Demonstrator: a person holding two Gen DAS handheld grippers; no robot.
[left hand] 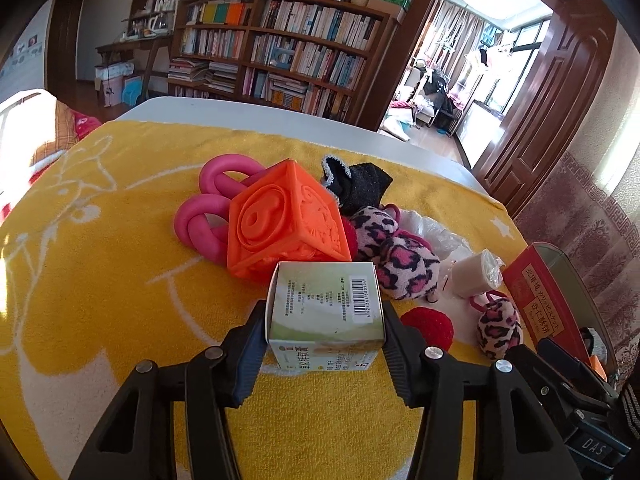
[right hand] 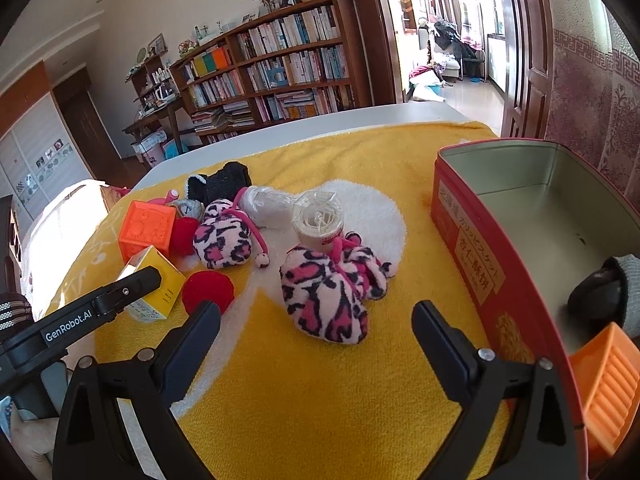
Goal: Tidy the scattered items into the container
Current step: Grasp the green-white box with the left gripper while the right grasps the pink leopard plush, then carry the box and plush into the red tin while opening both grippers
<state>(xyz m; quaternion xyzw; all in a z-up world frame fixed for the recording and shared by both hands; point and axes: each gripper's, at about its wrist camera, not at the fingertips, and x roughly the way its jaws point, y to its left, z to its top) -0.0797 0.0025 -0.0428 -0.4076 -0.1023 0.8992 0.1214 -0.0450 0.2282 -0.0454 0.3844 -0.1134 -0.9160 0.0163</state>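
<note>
Yellow terry towel covers counter; left tongs clamp small white cardboard box; red metal tin lies right; right tongs open, empty.

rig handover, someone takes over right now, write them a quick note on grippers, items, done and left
Left gripper: closed on the small carton, low over the yellow towel.
Right gripper: open, empty, hanging over the towel beside the red tin.
Done: a grey-cuffed sock and an orange ridged piece are in the tin.
Left: carton, orange cube, pink knot toy, black sock, leopard slippers, red balls, clear-wrapped roll, plastic wrap.
</note>
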